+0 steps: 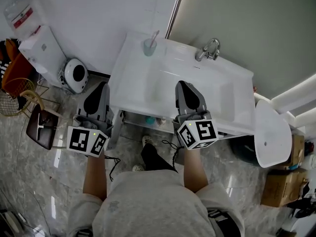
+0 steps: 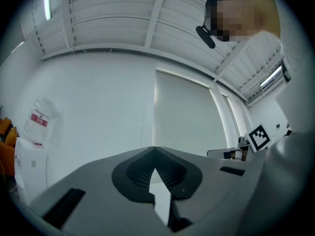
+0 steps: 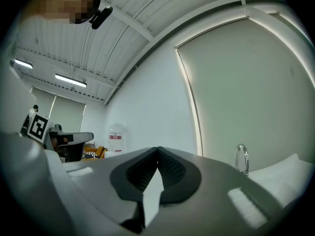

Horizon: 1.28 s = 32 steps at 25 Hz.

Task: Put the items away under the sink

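A white sink unit (image 1: 227, 100) stands against the wall, with a chrome faucet (image 1: 207, 49) and a cup holding a toothbrush (image 1: 149, 46) on top. On the shelf under it (image 1: 148, 118) lie a few small items, mostly hidden by the basin. My left gripper (image 1: 102, 86) hangs beside the sink's left edge, shut and empty; its jaws (image 2: 154, 150) meet at the tip. My right gripper (image 1: 183, 85) is over the basin's front, shut with nothing in it (image 3: 158, 149). The faucet (image 3: 240, 157) shows to its right.
A water dispenser (image 1: 42, 48) and a round white device (image 1: 75, 73) stand left of the sink. A wire basket (image 1: 17, 95) and a brown stool (image 1: 42, 126) are further left. A white oval fixture (image 1: 271, 137) and cardboard boxes (image 1: 279, 186) sit at the right.
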{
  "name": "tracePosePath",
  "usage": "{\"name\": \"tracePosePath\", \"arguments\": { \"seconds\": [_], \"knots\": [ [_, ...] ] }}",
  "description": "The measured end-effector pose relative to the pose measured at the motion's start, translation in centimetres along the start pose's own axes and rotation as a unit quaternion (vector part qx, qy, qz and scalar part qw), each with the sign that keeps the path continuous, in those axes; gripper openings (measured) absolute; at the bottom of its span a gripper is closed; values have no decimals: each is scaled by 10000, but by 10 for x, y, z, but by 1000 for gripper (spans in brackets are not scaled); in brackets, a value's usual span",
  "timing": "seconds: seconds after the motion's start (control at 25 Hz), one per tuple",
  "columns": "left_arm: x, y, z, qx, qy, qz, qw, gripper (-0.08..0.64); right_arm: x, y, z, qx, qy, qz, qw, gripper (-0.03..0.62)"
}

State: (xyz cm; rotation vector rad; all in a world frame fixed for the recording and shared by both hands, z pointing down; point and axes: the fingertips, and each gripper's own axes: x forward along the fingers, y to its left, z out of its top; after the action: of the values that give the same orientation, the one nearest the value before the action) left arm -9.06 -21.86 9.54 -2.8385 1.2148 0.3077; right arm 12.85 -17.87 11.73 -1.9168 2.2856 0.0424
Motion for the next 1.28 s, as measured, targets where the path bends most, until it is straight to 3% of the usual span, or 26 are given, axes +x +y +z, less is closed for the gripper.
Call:
{"name": "tracePosePath", "arguments": {
  "seconds": [0.68,0.92,1.28],
  "knots": [
    [115,46,5,226,-146,467,9985,8,152,-62,19,-238,17,781,9967,11],
    [140,60,-13,178,-12,597,9981,8,196,-76,-19,-222,462,1017,9935,11],
    [152,81,-46,21,316,890,9955,8,232,-87,-111,-64,1311,1228,9837,12]
  ]
}}
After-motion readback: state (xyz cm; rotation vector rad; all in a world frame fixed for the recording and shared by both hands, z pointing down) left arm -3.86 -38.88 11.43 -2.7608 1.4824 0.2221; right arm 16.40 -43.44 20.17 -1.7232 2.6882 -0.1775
